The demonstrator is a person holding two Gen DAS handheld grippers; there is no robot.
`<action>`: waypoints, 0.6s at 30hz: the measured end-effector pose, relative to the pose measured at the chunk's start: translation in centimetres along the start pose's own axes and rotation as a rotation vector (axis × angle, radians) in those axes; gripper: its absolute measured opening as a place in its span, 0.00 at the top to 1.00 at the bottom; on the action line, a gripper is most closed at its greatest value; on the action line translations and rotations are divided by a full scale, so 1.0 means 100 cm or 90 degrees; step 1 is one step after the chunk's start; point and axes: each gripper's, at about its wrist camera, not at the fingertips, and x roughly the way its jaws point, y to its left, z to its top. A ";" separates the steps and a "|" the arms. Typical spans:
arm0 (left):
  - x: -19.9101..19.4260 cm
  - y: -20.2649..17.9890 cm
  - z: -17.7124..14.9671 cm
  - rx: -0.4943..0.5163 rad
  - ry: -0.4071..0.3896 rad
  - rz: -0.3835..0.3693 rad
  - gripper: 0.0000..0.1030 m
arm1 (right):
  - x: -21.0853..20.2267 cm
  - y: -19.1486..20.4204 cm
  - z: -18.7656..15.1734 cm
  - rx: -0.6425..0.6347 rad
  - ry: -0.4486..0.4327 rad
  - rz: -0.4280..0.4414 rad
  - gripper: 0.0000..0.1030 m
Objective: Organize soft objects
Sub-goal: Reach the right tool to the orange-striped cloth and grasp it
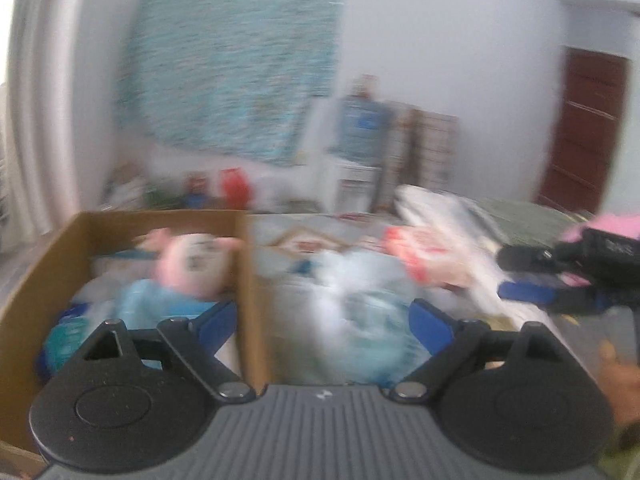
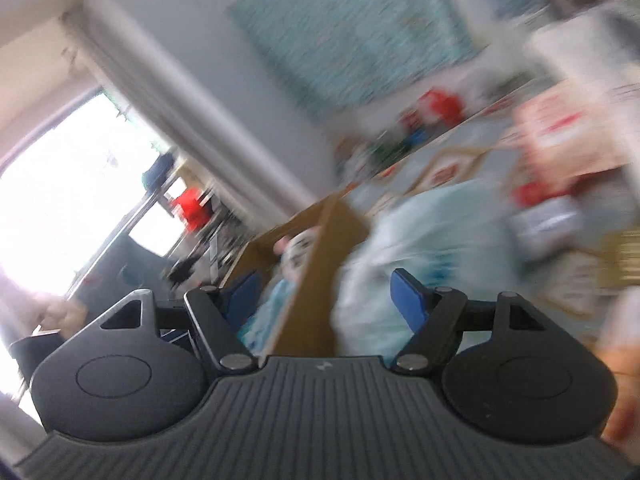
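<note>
The open left claw [image 1: 322, 322] straddles the brown cardboard box wall [image 1: 250, 288]; a pale blue soft bundle [image 1: 368, 320] lies between its fingers. The right claw [image 2: 326, 294] is open too.

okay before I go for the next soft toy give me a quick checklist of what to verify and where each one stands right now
1. Left gripper open: ok, blue fingers spread wide, nothing between them.
2. Right gripper open: ok, fingers apart; they straddle the box wall in its own view.
3. Cardboard box within reach with room: ok, open top, pink plush and blue items already inside.
4. Next target identified: cannot tell; a pale blue-white soft bundle lies just right of the box, but blur hides its shape.
5. Grippers clear of each other: cannot tell; the right one shows at the far right edge of the left view.
6. Views steady: not ok, both smeared.
</note>
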 end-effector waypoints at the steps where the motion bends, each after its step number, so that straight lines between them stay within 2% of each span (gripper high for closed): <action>1: -0.001 -0.012 -0.003 0.017 0.003 -0.024 0.08 | -0.014 -0.007 -0.002 0.001 -0.015 -0.019 0.29; 5: 0.007 -0.056 -0.020 0.066 0.030 -0.091 0.08 | -0.063 -0.036 -0.015 0.014 -0.061 -0.087 0.27; 8: 0.022 -0.090 -0.035 0.104 0.061 -0.125 0.08 | -0.076 -0.057 -0.025 0.041 -0.070 -0.103 0.27; 13: 0.054 -0.137 -0.057 0.148 0.093 -0.164 0.08 | -0.072 -0.087 -0.038 0.053 -0.070 -0.134 0.27; 18: 0.090 -0.177 -0.078 0.201 0.119 -0.165 0.09 | -0.045 -0.110 -0.055 0.040 -0.042 -0.180 0.30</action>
